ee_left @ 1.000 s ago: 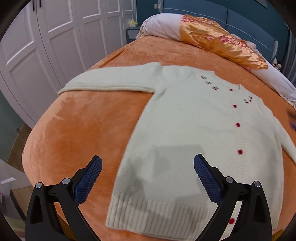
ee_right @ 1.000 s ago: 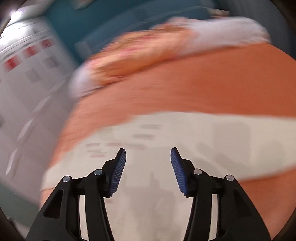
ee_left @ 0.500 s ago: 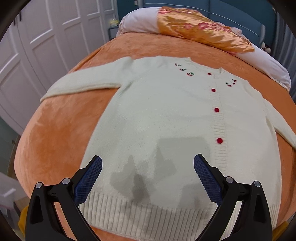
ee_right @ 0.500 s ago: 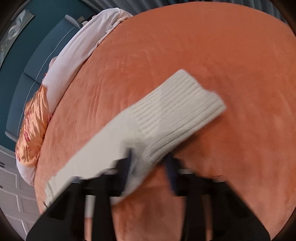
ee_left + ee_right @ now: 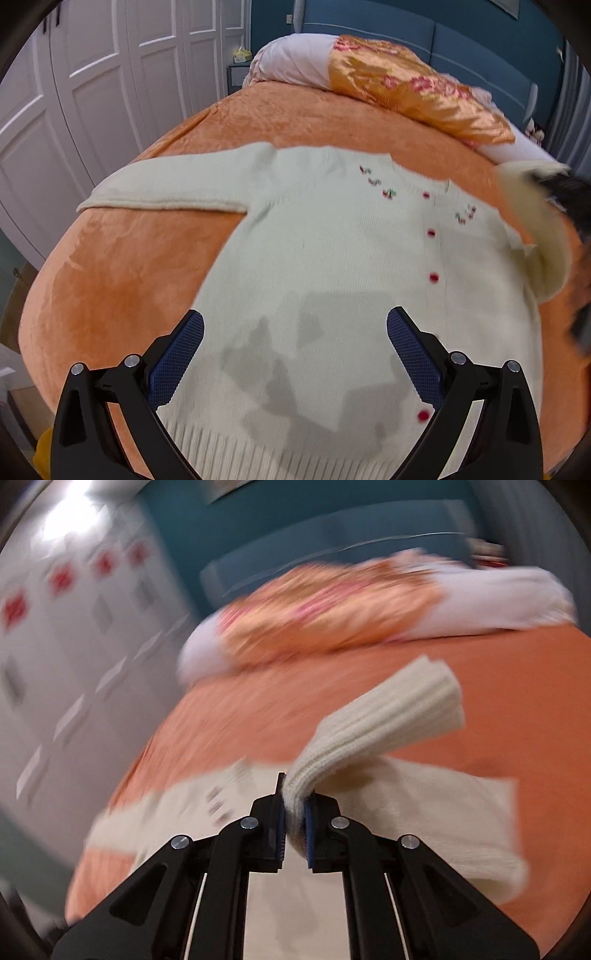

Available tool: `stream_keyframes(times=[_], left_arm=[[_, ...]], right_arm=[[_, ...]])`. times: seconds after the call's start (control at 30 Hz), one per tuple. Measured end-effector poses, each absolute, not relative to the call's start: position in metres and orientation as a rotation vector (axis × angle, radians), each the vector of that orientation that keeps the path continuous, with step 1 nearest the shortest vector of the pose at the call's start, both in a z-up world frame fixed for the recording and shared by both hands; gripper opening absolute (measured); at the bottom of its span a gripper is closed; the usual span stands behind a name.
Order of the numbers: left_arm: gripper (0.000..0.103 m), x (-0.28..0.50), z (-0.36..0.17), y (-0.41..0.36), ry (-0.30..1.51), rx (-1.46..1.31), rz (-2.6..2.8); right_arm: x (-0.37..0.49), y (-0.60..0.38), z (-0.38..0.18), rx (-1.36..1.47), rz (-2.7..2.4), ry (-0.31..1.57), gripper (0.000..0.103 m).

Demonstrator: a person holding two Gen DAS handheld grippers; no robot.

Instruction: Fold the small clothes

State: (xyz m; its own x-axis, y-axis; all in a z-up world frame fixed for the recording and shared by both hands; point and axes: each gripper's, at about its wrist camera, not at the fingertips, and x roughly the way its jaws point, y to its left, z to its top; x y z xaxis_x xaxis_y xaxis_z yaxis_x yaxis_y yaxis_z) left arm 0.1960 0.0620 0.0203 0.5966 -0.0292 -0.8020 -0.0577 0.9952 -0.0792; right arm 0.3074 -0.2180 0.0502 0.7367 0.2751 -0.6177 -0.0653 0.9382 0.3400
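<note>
A cream knit cardigan (image 5: 332,258) with red buttons and small cherry embroidery lies flat, front up, on the orange bedspread (image 5: 110,277). My left gripper (image 5: 295,354) is open and empty, hovering above the ribbed hem. Its left sleeve (image 5: 166,188) stretches out flat. My right gripper (image 5: 294,827) is shut on the right sleeve (image 5: 388,716) near the ribbed cuff and holds it lifted above the cardigan body (image 5: 424,812). The lifted sleeve (image 5: 535,236) and the right gripper, blurred, show at the right edge of the left wrist view.
Pillows, one white (image 5: 295,62) and one orange floral (image 5: 417,88), lie at the head of the bed against a blue headboard (image 5: 461,33). White wardrobe doors (image 5: 74,92) stand along the bed's left side. The bed's edge drops off at the left and front.
My right gripper has shut on the right sleeve near the cuff, lifted it off the bedspread and swung it over toward the cardigan body. My left gripper stays open above the hem.
</note>
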Motion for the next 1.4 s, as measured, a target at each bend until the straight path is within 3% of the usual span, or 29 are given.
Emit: stream_keyframes(times=[0.1,0.17,0.33,0.53,0.67,0.73,0.77,0.8,0.83,0.87,0.9,0.93,1.0,1.03,1.23,1.37,1.4], left_arm=[[0.097,0.212,0.02,0.067,0.94,-0.157,-0.007],[0.097,0.225,0.015,0.069,0.961,-0.202,-0.027],[0.097,0.259,-0.013,0.07,1.037,-0.375,-0.119],[0.097,0.296,-0.064,0.053,1.129,-0.541,-0.156],[0.096,0.306,-0.071,0.055,1.091,-0.642,-0.136],[0.089,0.317,-0.065,0.053,1.071,-0.662,-0.161],[0.076,0.322,-0.063,0.052,1.064,-0.66,-0.171],[0.059,0.328,-0.061,0.049,1.067,-0.649,-0.185],[0.048,0.335,-0.061,0.045,1.074,-0.628,-0.191],[0.024,0.343,-0.059,0.039,1.08,-0.588,-0.198],[0.009,0.348,-0.058,0.036,1.079,-0.565,-0.209],[0.009,0.351,-0.055,0.035,1.072,-0.55,-0.227],[0.008,0.359,-0.035,0.033,1.004,-0.522,-0.264],[0.007,0.363,-0.019,0.031,0.95,-0.497,-0.274],[0.008,0.363,0.042,0.044,0.727,-0.485,-0.326],[0.008,0.375,-0.047,0.036,0.957,-0.408,-0.22],[0.008,0.375,-0.065,0.035,1.001,-0.397,-0.195]], right_arm=[[0.324,-0.135,0.0,0.201,0.303,0.857,0.011],[0.316,-0.103,-0.025,0.119,0.325,0.91,0.034],[0.266,-0.102,-0.027,0.115,0.353,0.871,0.053],[0.209,-0.219,-0.036,0.423,0.169,0.858,0.056],[0.196,-0.291,-0.049,0.628,0.034,0.854,0.057],[0.2,-0.313,-0.054,0.722,0.005,0.829,0.057],[0.204,-0.32,-0.057,0.755,-0.005,0.821,0.057],[0.208,-0.327,-0.061,0.785,-0.022,0.814,0.057],[0.213,-0.332,-0.064,0.819,-0.036,0.804,0.057],[0.216,-0.337,-0.069,0.854,-0.042,0.792,0.057],[0.223,-0.339,-0.073,0.889,-0.041,0.787,0.057],[0.229,-0.342,-0.08,0.933,-0.039,0.787,0.052],[0.242,-0.348,-0.086,0.951,-0.054,0.827,0.031],[0.243,-0.349,-0.08,0.935,-0.044,0.821,0.013],[0.221,-0.336,-0.007,0.746,0.046,0.496,0.013],[0.253,-0.325,-0.089,0.678,-0.076,0.843,0.012],[0.248,-0.326,-0.094,0.698,-0.069,0.824,0.011]])
